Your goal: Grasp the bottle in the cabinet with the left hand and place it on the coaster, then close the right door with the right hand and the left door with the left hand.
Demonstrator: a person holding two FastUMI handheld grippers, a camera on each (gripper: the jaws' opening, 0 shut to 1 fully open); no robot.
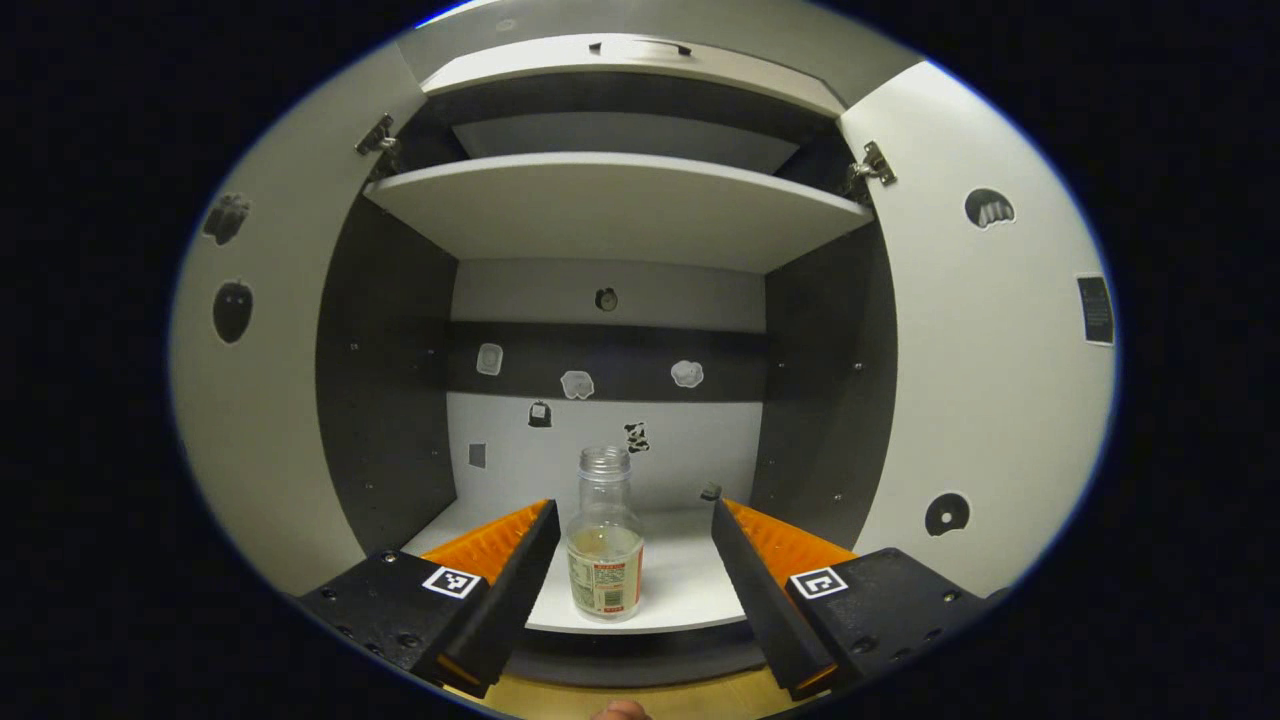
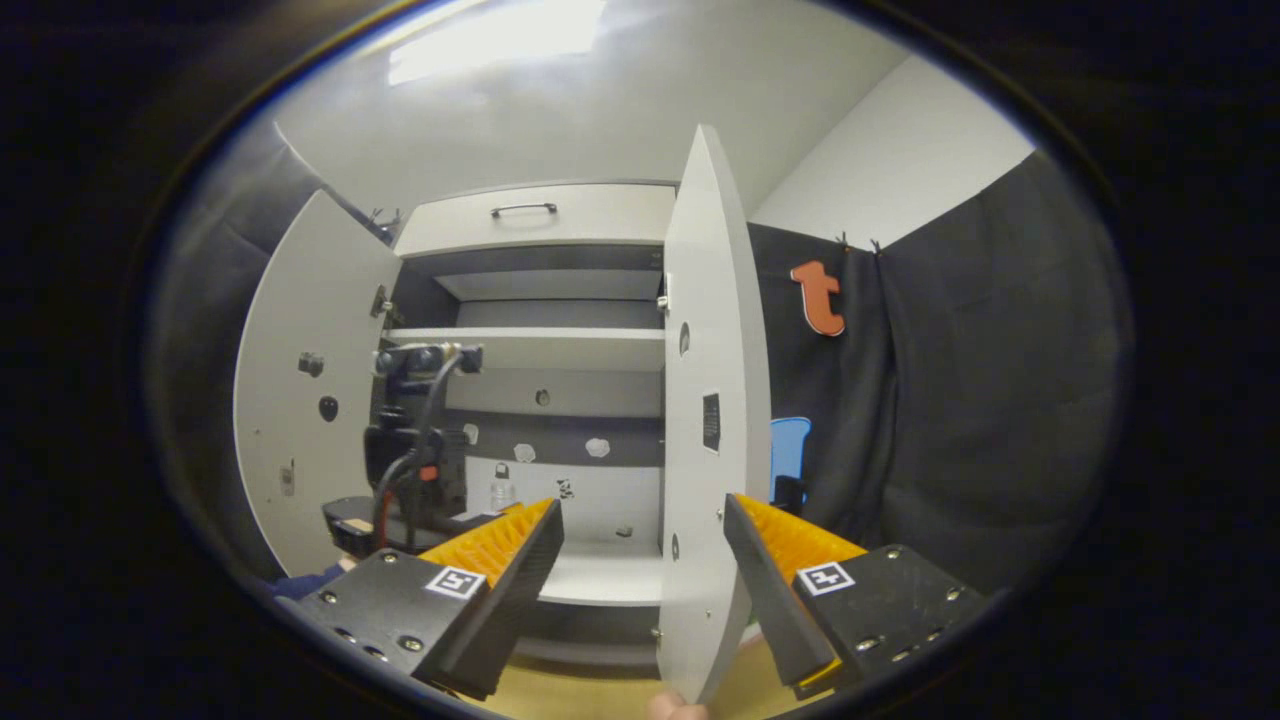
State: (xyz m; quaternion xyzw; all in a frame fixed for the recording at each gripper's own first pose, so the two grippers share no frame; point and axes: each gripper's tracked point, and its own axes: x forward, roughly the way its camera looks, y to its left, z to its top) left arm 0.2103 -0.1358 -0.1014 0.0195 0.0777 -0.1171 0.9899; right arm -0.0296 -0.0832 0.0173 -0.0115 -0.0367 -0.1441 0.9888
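1. Bottle (image 1: 604,540): clear, uncapped, cylindrical with a narrow threaded neck and a paper label; upright on the cabinet's smooth lower shelf (image 1: 680,590), near its front edge.
2. Left gripper (image 1: 634,525): jaws spread wide, ridged pads at 9 and 3 o'clock of the bottle, holding nothing.
3. Right gripper (image 2: 643,520): jaws wide apart and empty, the flat right door (image 2: 710,420) edge-on between them.
4. Left door (image 2: 300,400): swung open.

— Where does the bottle (image 1: 604,545) stand?
— On the cabinet's bottom shelf (image 1: 680,590), near the front edge, between the left gripper's (image 1: 634,520) spread fingers.
— And the doors?
— Left door (image 1: 265,330) and right door (image 1: 985,380) both swung out; the right gripper (image 2: 645,520) sits before the right door's edge.
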